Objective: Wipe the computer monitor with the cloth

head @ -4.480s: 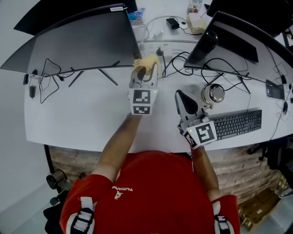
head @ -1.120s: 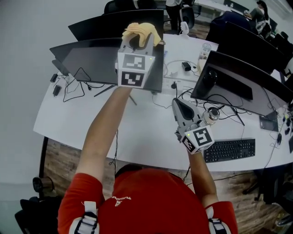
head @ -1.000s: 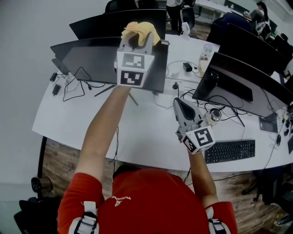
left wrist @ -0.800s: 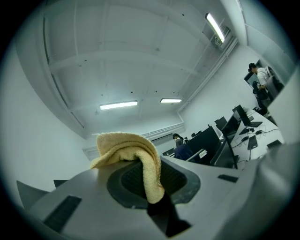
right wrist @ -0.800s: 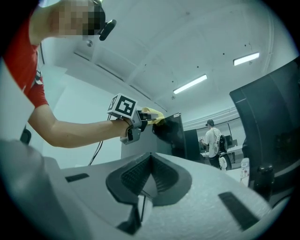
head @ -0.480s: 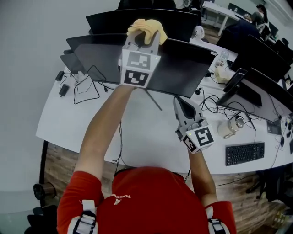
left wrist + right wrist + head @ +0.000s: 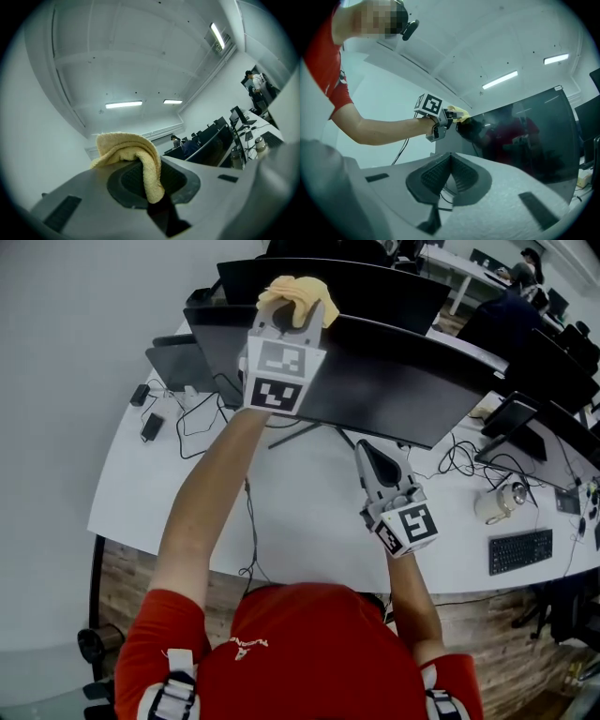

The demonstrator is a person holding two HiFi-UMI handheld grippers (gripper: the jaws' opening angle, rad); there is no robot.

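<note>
Left claw (image 7: 292,317): clenched on the cloth (image 7: 293,294). The yellow wad bulges out past the tips, and one fold hangs back over the inner pad.
Right claw (image 7: 369,448): jaws pressed together with nothing between them, held low over the desk (image 7: 309,521).
Cloth, place: at the left claw's tips, against the top edge of the monitor (image 7: 394,381) near its left end. The right claw's view shows it at the screen's upper corner with a dark reflection beside it. Whether it presses on the glass I cannot tell.
Monitor, place: straight ahead of the left claw, and ahead of and above the right claw.
Risk, scratch: the wad covers only the very tips, so if the left claw tilts during a stroke, hard plastic could meet the screen.
Risk, tipping: a push this high on the panel could rock it back on its stand, and the right claw is well apart from it and not steadying anything.
Risk, dropped cloth: only a fold looks pinched, so drag across the glass could pull it free.
Risk, missed area: starting at a corner, short strokes would probably leave the far right end untouched.
Monitor, facing: upright, with the screen toward the person.
Monitor, long axis: side to side, from the left claw's tips out rightward past the right claw.
Cloth, long axis: bunched across the jaws, with the loose fold pointing back toward the claw's body.
</note>
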